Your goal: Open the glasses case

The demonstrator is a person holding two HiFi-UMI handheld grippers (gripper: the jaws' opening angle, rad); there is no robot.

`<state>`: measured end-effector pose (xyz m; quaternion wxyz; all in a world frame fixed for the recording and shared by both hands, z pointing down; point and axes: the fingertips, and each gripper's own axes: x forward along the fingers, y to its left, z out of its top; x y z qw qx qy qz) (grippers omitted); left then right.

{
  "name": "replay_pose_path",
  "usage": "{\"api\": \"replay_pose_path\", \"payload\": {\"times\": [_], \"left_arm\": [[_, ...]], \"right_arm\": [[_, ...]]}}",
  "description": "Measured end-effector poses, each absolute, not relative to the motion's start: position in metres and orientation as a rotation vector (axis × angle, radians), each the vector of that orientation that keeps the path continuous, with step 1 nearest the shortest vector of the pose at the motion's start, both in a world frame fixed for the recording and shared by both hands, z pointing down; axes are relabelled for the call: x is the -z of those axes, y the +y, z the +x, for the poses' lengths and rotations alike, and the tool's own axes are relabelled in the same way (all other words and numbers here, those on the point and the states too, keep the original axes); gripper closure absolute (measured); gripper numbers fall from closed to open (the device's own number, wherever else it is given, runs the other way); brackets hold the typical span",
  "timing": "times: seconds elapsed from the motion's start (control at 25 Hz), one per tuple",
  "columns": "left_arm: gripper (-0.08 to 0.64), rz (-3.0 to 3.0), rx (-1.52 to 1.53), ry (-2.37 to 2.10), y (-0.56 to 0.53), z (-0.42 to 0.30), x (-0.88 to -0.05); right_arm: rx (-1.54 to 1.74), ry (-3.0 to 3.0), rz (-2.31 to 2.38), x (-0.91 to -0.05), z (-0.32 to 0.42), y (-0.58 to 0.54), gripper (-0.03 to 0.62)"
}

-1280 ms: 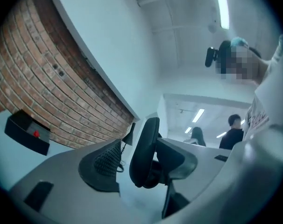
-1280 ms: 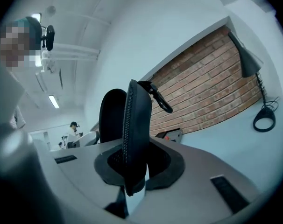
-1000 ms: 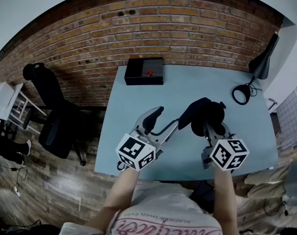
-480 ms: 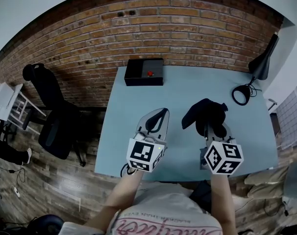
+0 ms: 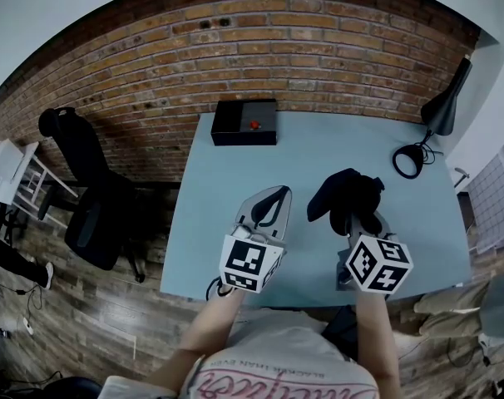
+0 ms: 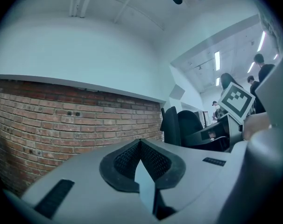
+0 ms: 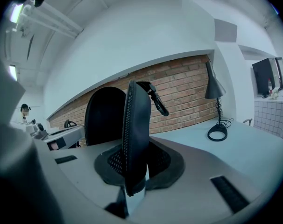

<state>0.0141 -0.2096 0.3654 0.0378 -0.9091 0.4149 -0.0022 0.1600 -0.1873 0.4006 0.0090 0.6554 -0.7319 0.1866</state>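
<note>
The black glasses case [image 5: 345, 192] is held up above the light blue table [image 5: 227, 173] by my right gripper [image 5: 353, 216], which is shut on it. In the right gripper view the zippered half [image 7: 137, 120] stands on edge between the jaws of the right gripper [image 7: 133, 167], with the other half [image 7: 103, 118] spread open behind it. My left gripper [image 5: 271, 199] is shut with nothing in it, a short way left of the case. In the left gripper view the pads of the left gripper [image 6: 140, 146] meet, and the case [image 6: 186, 125] shows to the right.
A black box with a red button [image 5: 245, 121] sits at the table's far left edge against the brick wall. A black desk lamp [image 5: 442, 106] and its coiled cord [image 5: 408, 160] stand at the far right. An office chair [image 5: 90, 181] is left of the table.
The left gripper's jaws, spread wide and reaching toward the case a second ago, have shut and drawn back to the left. The right gripper keeps its hold on the case.
</note>
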Motion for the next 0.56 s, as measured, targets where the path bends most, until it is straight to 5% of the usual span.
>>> {"api": "replay_pose_path", "payload": {"times": [0.56], "left_arm": [[0.552, -2.791, 0.057, 1.279, -0.2044, 0.0169, -0.3721]], "right_arm": [[-0.572, -2.302, 2.013, -0.3988, 0.1529, -0.1808, 0.543]]}}
